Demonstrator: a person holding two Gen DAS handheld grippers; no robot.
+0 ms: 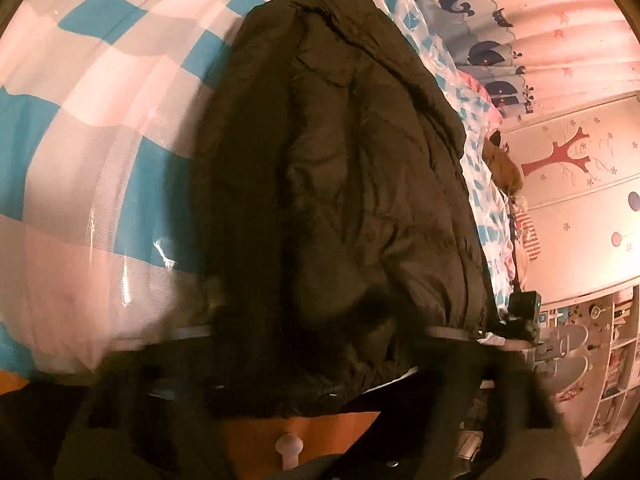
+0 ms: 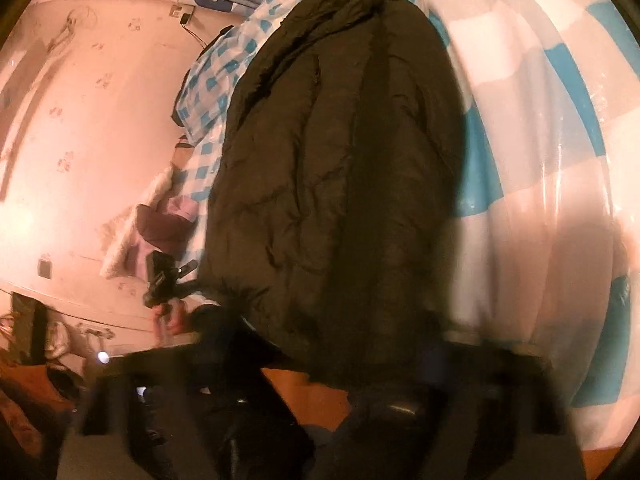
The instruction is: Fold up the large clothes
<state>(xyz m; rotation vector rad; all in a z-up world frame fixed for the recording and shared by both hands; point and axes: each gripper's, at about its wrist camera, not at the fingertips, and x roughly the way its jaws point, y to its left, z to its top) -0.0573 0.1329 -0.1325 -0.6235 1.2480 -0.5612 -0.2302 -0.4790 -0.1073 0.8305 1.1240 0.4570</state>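
A large dark puffer jacket [image 1: 340, 168] lies lengthwise on a bed with a blue, white and grey checked cover [image 1: 88, 92]. Its hem hangs over the bed's near edge. It also fills the middle of the right wrist view [image 2: 340, 168]. My left gripper [image 1: 320, 392] is a dark blur at the hem; its fingers are wide apart on either side of the jacket. My right gripper [image 2: 320, 380] is blurred at the hem too, its fingers spread. The right gripper shows in the left wrist view [image 1: 524, 316], and the left gripper in the right wrist view [image 2: 164, 280].
A whale-print curtain [image 1: 472, 40] and pink wall lie beyond the bed. A wardrobe with a red tree decal [image 1: 568, 156] and shelves [image 1: 612, 368] stand to the right. Crumpled checked bedding [image 2: 216, 80] and plush items [image 1: 508, 168] line the bed's far side. Orange floor [image 1: 304, 428] lies below.
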